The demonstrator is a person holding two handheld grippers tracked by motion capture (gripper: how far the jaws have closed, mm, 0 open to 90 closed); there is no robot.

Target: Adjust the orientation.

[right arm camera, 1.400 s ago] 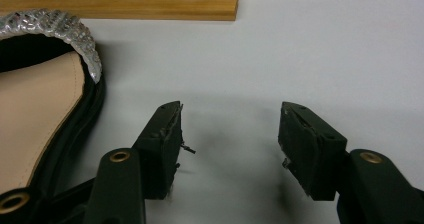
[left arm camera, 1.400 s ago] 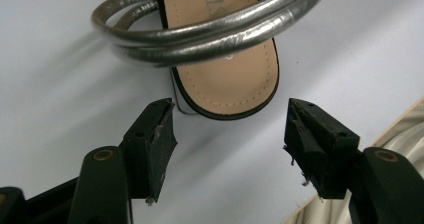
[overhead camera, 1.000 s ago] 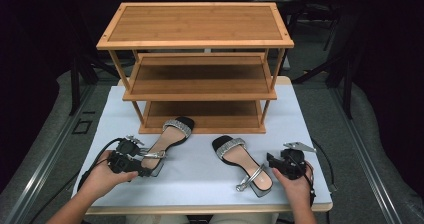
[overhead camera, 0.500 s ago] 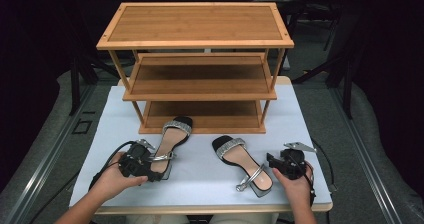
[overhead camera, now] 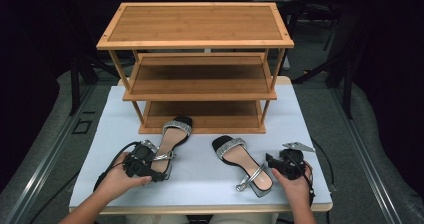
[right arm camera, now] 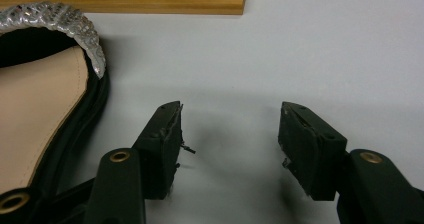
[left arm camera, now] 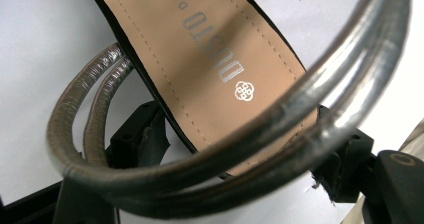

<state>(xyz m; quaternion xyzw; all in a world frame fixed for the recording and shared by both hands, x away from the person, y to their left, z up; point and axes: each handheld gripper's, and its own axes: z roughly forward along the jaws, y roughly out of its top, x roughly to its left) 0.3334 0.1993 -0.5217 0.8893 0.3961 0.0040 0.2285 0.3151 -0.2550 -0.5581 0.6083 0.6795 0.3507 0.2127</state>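
Left hand-held gripper [overhead camera: 159, 169] at heel of left sandal [overhead camera: 170, 141], jaws just been opening, now wide, heel end between them, not pinched. Right hand-held gripper [right arm camera: 227, 149] wide, empty, beside right sandal [overhead camera: 243, 163] on table [overhead camera: 310, 134]. I'd centre jaws on sole, dodge ankle strap [left arm camera: 200, 169], squeeze firm. Shoe rack [overhead camera: 195, 71] beyond.

Left gripper [overhead camera: 159, 169] at heel of left sandal [overhead camera: 170, 141], near table [overhead camera: 200, 194] front edge; right gripper [overhead camera: 272, 161] beside right sandal [overhead camera: 242, 161]; wooden rack [overhead camera: 195, 64] at back edge.
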